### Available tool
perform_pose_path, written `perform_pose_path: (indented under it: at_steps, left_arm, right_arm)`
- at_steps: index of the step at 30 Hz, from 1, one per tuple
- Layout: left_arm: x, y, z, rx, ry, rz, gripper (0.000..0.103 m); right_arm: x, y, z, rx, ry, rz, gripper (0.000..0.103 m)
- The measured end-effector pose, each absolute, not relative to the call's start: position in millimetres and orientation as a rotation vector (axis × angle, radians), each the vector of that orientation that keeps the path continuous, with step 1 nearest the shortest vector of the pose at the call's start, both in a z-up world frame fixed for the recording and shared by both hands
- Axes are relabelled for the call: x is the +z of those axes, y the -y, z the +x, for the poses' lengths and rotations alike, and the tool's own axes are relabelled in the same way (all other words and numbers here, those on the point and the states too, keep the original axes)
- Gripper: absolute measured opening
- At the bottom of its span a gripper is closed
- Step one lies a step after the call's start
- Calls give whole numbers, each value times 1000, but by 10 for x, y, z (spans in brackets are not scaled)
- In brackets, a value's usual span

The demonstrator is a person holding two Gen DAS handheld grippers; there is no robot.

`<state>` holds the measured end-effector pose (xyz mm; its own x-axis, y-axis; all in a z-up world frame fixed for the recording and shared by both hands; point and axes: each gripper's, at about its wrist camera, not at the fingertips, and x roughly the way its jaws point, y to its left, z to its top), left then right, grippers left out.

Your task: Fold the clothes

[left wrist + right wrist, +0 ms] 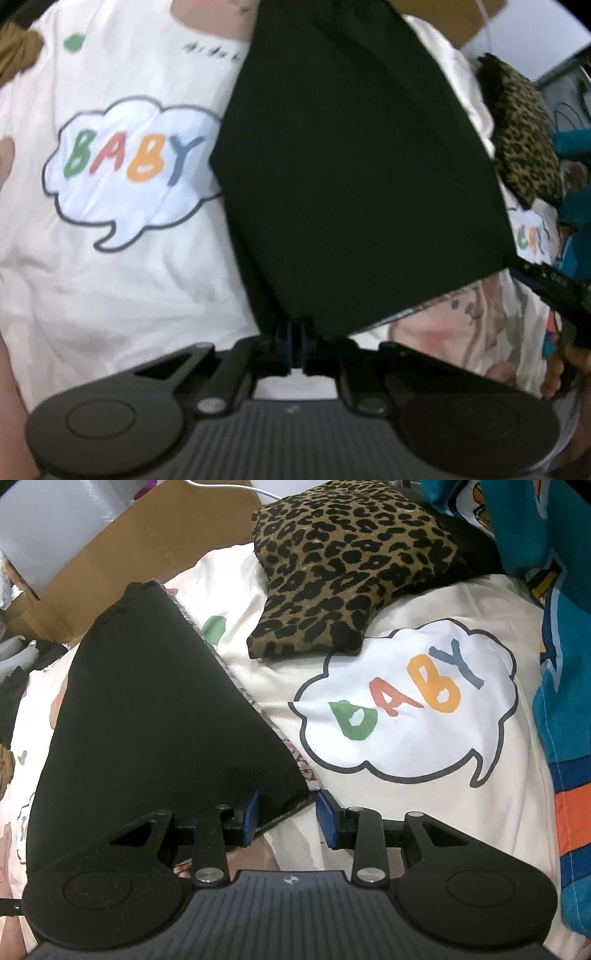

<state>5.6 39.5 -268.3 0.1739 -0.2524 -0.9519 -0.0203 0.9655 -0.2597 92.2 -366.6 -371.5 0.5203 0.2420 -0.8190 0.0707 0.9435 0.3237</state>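
Note:
A black garment [351,166] lies folded into a flat panel on a cream sheet. My left gripper [295,339] is shut on the garment's near edge, and the cloth runs in between its blue pads. In the right wrist view the same black garment [147,720] shows a patterned underside along its right edge. Its near corner lies between the blue pads [253,816] of my right gripper [290,814]. That gripper is open, with a gap between the corner and the right pad.
The cream sheet [406,760] carries a "BABY" speech-bubble print [406,701]. A leopard-print cushion [351,572] lies behind the garment. A teal and orange blanket [561,664] is bunched at the right. A cardboard box [147,542] stands at the back left.

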Motion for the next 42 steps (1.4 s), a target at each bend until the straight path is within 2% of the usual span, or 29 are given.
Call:
perform_pose_path:
  at_steps: [4,6,9,10,18,24,33,36,39,42]
  left_arm:
    - [-2609,-352,37,-176,-1362,-213,8]
    - [-2622,-337,38,-159,-1353,-175,16]
    - [-2721,-372,77,-120,-1354,-149,36]
    - [-2755,-428,70,-116,-1361,-166,40]
    - [-2947,-625,157,-146,-1375,-246,46]
    - [-3049,-590,239,-170,-1368,-229,45]
    - [-3062,-610,182,-106,-1364,-350,44]
    - [-3058,-587,187,-116,-1364,-342,33]
    - [-3052,-580,197,-128,-1365,-350,8]
    - [-3028,-586,206,-137,-1368,-351,5]
  right_arm:
    - [-3710,3666,916,107,-1023,335,41]
    - [-3709,3665,912,106,-1022,335,41]
    - [-3713,3657,903,108,-1023,332,41]
    - [-3715,3655,899,110,-1024,330,41]
    - [-3723,3683,911,112,-1020,335,41]
    - [-3741,3675,913,120,-1017,315,40]
    - [-3726,3630,966,116,-1005,276,40]
    - [-3685,3663,981,116,-987,274,40]
    - [-3643,3757,992,102,-972,309,40]
    - [-3631,3830,1035,103,-966,357,40]
